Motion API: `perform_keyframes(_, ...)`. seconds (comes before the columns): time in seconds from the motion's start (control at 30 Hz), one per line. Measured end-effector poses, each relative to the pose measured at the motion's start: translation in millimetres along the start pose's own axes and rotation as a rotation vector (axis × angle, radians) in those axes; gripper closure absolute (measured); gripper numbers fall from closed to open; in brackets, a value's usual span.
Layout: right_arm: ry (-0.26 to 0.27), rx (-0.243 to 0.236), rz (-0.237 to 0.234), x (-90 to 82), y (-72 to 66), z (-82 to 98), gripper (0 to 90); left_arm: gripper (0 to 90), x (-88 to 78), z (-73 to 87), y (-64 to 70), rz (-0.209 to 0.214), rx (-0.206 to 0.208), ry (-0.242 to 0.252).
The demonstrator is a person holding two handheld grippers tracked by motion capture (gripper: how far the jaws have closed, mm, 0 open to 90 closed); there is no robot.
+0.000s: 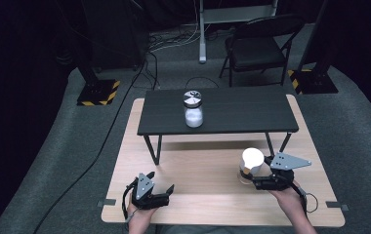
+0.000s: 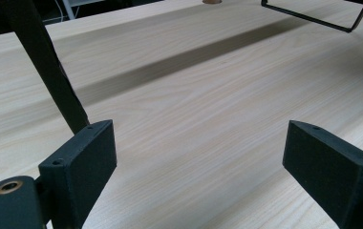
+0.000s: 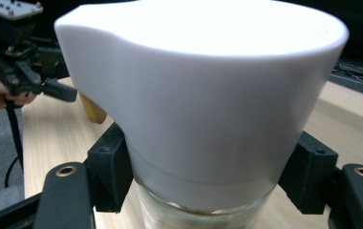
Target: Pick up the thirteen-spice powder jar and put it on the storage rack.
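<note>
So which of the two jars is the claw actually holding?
The one with the white lid, at the front right of the wooden table, clamped in the right claw. The other jar, silver-lidded, stands alone on the small black table.

Room's dark all round, light pouring from above onto the wooden table [image 1: 208,195], which glows pale against black edges. The black shelf [image 1: 222,114] throws a soft shadow band beneath it. In the right gripper view the white lid [image 3: 208,90] blows out to pure glare on top. High view's soft, slightly grainy; the left gripper view stays crisp.
</note>
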State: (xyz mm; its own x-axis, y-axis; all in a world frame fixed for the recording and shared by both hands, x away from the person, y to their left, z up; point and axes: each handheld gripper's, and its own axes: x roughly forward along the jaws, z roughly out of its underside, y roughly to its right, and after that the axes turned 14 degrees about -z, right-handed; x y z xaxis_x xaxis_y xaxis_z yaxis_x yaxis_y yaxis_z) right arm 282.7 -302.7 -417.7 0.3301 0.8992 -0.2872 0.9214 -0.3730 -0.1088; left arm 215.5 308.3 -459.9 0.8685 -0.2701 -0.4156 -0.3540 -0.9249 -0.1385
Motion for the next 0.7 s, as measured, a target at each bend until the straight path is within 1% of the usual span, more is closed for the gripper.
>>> perform_keyframes(0.03,-0.001,0.000,0.002,-0.3,1.4,-3.8,29.1,10.5,0.0,0.0,0.0,0.000,0.000,0.000)
perform_keyframes(0.07,-0.001,0.000,0.002,-0.3,1.4,-3.8,29.1,10.5,0.0,0.0,-0.2,0.000,-0.001,0.000)
perform_keyframes(0.13,-0.004,-0.002,0.009,-1.2,3.4,-12.9,29.1,10.5,0.0,-0.1,-0.1,0.000,0.001,0.000)
perform_keyframes(0.2,-0.002,-0.002,0.009,-1.7,4.5,-16.1,29.1,10.5,0.0,-0.2,0.0,0.002,0.001,-0.001)
perform_keyframes(0.37,-0.006,-0.001,0.008,-2.0,8.7,-31.2,29.1,10.5,0.1,-0.6,0.3,0.004,0.000,-0.004)
perform_keyframes(0.47,-0.007,0.005,0.006,-2.3,10.9,-38.8,29.1,10.5,0.4,-0.6,0.4,0.004,0.000,-0.005)
perform_keyframes(0.53,-0.008,0.008,0.014,-2.2,11.4,-45.6,29.1,10.5,0.5,-0.7,0.4,0.005,0.001,-0.006)
perform_keyframes(0.7,0.005,0.022,0.016,-3.6,15.8,-58.3,29.1,10.5,0.6,-0.7,0.3,0.006,0.001,-0.006)
